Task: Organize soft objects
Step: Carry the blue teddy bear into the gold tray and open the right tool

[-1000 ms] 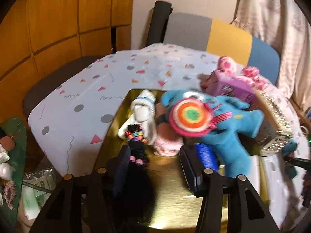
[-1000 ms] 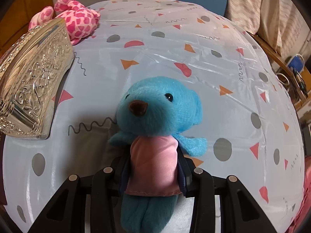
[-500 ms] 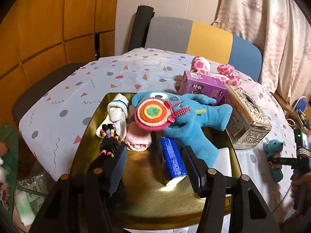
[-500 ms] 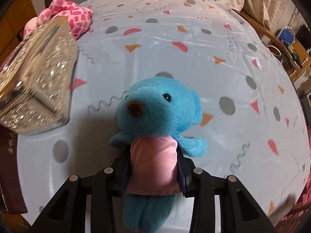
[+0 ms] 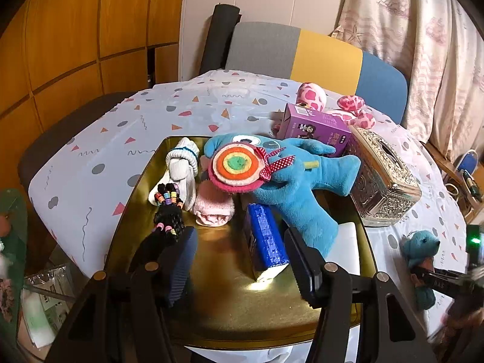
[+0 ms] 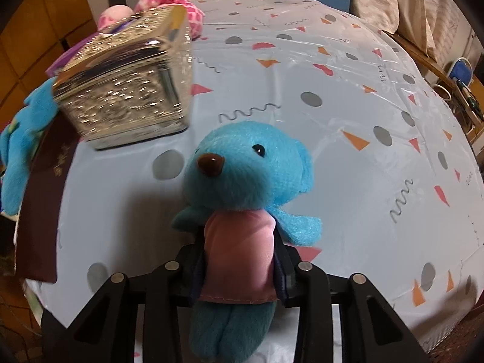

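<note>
My right gripper point(image 6: 239, 251) is closing on a small blue teddy bear point(image 6: 242, 175), its pads pressing the bear's pink shirt and holding it above the patterned tablecloth point(image 6: 348, 121). The left wrist view shows the same bear point(image 5: 420, 248) at the far right. My left gripper point(image 5: 239, 242) hangs open over the near part of a gold tray point(image 5: 211, 308) with nothing gripped. In the tray lie a big blue plush point(image 5: 296, 187) with a round rainbow felt disc point(image 5: 236, 166), a white sock point(image 5: 181, 169), a pink sock point(image 5: 211, 208), a black beaded toy point(image 5: 169, 211) and a blue box point(image 5: 266, 236).
An ornate silver box point(image 5: 381, 175) stands right of the tray, close to the held bear on its left point(image 6: 127, 90). Behind it are a purple carton point(image 5: 314, 127) and a pink spotted plush point(image 5: 311, 93). A maroon book point(image 6: 42, 211) lies by the tray. A chair point(image 5: 326, 54) stands beyond the table.
My right gripper has carried the bear leftward, and the silver box is now much nearer. My left gripper has drawn back from the tray's contents and its jaws have widened.
</note>
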The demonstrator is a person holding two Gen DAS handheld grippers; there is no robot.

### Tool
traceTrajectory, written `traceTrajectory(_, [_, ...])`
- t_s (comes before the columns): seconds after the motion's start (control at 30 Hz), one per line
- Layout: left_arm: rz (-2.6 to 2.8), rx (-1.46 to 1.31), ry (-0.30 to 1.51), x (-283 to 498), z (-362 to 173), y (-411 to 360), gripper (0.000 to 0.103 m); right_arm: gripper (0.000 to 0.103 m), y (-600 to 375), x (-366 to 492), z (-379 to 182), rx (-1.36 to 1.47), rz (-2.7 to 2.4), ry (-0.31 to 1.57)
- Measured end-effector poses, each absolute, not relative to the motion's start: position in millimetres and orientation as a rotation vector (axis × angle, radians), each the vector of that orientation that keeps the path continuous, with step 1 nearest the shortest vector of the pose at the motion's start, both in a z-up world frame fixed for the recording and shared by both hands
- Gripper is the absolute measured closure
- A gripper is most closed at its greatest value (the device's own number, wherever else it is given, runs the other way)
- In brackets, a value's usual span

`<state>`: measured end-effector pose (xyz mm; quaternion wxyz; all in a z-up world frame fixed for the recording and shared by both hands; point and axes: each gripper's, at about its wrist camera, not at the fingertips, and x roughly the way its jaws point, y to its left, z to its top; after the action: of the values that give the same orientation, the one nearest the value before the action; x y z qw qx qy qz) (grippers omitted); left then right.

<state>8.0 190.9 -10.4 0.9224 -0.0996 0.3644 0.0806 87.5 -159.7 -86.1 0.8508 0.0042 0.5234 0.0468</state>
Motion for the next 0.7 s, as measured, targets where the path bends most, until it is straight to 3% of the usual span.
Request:
traceTrajectory(0.33, [0.182,-0.205,0.747,5.6,-9.3,193.2,0.042,0.072,-138.9,64.5,-48.8,0.06,0.215,1.019])
traceTrajectory(0.7, [0.22,-0.225,0.752,3.1,-12.7,208.6,0.042,0.072,-35.7,58.7,4.2,-0.021,0.537,0.941])
